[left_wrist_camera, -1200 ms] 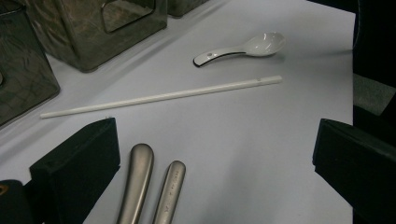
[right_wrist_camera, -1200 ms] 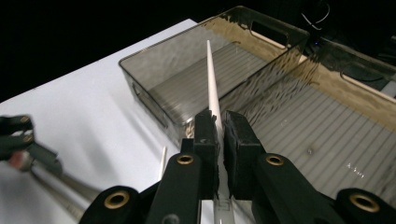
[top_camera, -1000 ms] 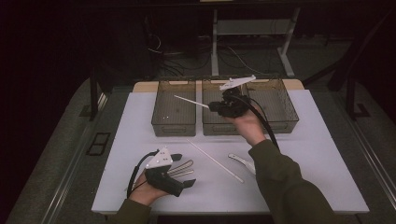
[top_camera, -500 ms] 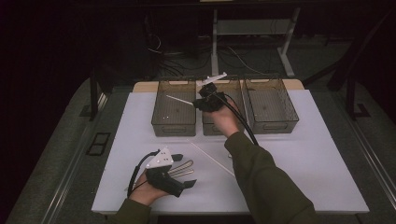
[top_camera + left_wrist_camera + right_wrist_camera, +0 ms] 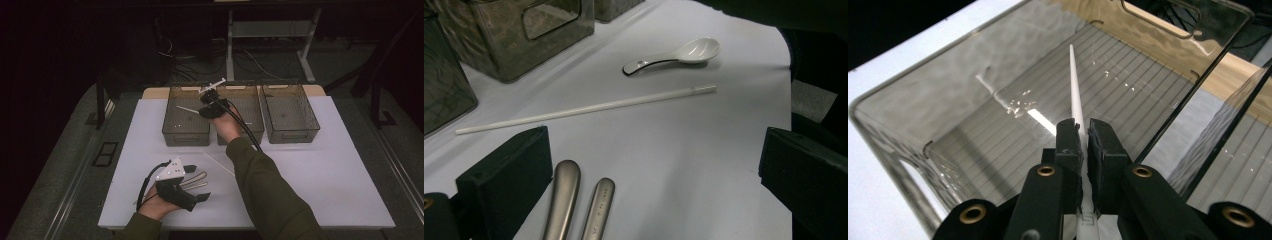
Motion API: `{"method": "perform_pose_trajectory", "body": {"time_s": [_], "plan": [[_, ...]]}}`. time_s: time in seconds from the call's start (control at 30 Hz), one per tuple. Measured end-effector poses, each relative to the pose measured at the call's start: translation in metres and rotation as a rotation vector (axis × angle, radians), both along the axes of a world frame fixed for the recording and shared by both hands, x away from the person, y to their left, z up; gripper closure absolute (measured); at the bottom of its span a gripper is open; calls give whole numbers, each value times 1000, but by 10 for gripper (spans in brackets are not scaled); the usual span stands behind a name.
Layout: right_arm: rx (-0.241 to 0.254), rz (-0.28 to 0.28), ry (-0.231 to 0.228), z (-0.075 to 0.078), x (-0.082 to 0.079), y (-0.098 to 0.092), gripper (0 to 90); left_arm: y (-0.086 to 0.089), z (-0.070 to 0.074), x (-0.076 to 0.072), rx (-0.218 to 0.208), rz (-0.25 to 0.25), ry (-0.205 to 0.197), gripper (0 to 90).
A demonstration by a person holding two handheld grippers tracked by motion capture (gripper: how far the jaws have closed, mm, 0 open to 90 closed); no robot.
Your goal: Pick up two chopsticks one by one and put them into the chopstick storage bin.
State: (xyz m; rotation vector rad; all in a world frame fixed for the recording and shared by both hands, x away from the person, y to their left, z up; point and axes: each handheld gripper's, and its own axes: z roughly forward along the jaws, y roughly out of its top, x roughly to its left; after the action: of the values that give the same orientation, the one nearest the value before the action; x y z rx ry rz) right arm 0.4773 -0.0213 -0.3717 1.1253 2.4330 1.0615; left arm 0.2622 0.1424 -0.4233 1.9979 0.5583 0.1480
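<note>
Overhead, the right gripper [image 5: 206, 96] hangs above the left clear bin [image 5: 186, 116], fingers [image 5: 1069, 145] clenched on a white chopstick [image 5: 1075, 97] pointing into it. The left gripper [image 5: 196, 186] rests on the white worktop [image 5: 325, 165], fingers spread wide around two metal utensil handles [image 5: 579, 205]; a second chopstick [image 5: 584, 109] and ceramic spoon [image 5: 676, 54] lie beyond.

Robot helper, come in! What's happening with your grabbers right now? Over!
Right gripper shut on white chopstick, over left bin. Left gripper open, low on table at two metal handles. Nothing blocking the bin.
</note>
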Motion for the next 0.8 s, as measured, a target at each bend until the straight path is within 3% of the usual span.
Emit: {"method": "perform_pose_trajectory", "body": {"time_s": [0.3,0.5,0.8], "plan": [[28,13,42,-8,2,9,837,0,0,0,0,-1,-3,2],[7,18,53,-13,2,13,825,0,1,0,-2,-2,-2,2],[67,27,60,0,-3,3,590,1,0,0,-5,1,-1,2]]}}
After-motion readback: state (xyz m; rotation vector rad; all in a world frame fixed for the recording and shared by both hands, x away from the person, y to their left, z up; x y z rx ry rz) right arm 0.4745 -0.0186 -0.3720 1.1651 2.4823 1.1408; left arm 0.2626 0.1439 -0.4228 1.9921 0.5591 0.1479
